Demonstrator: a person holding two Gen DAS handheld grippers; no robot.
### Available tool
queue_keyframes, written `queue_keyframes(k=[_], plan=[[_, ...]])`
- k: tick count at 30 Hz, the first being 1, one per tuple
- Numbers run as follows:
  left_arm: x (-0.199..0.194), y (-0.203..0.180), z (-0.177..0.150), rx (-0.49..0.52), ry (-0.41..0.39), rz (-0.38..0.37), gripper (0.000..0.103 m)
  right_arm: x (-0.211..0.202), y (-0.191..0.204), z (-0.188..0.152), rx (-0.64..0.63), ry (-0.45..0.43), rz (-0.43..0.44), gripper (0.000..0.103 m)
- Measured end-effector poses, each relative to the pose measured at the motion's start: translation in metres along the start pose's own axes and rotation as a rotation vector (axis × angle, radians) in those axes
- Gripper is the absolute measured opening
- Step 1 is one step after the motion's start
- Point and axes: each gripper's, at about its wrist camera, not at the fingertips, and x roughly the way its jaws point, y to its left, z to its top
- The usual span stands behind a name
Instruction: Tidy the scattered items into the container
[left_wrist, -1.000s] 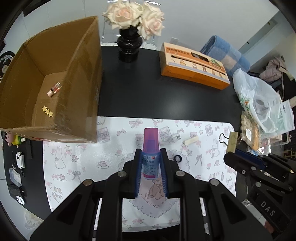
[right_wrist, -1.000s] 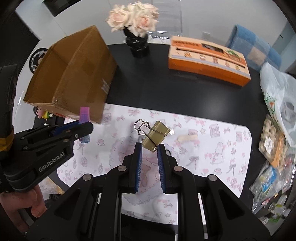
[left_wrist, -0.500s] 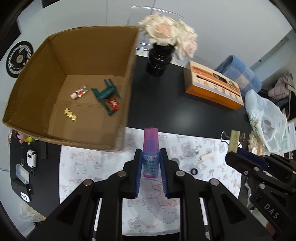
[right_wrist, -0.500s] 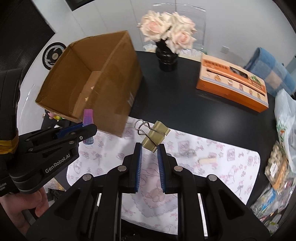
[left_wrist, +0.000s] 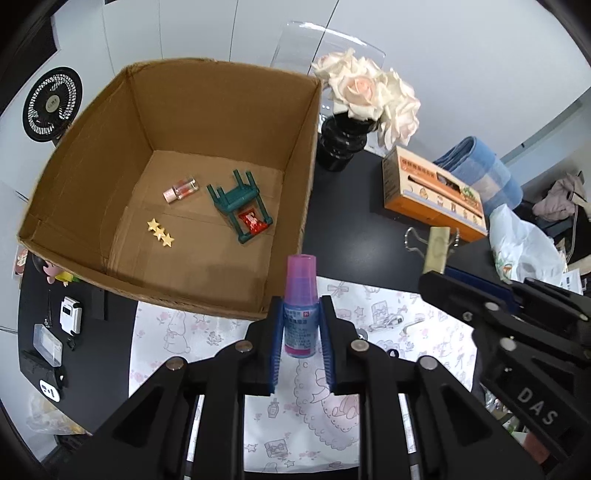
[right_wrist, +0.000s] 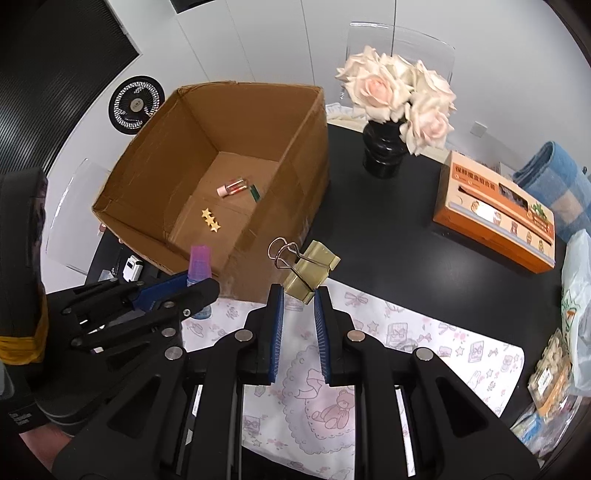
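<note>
Cardboard container (left_wrist: 207, 110), a brown open-topped box, is sitting on the black table (left_wrist: 354, 206) ahead of me with a small clear vial (left_wrist: 180, 189), three gold stars (left_wrist: 160, 233) and a green toy stool (left_wrist: 242, 202) lying on its floor. I am holding my left gripper (left_wrist: 301, 328) clamped on an upright blue bottle with a pink cap (left_wrist: 301, 314), just before the box's near wall, over the white patterned mat (left_wrist: 369, 306). I am keeping my right gripper (right_wrist: 298, 306) pinched on a gold binder clip (right_wrist: 313, 269), wire handles up, raised beside the box's right corner.
</note>
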Motion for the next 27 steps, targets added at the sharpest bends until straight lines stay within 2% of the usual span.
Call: queue_keyframes(k=[8, 27], plan=[[-0.011, 0.022, 0.017, -0.034, -0.035, 0.012, 0.019, 0.002, 0.015, 0.018, -0.028, -0.004, 0.005, 0.017], [-0.022, 0.087, 0.053, -0.1, -0.084, 0.069, 0.019, 0.032, 0.082, 0.069, -0.152, 0.022, 0.051, 0.017]])
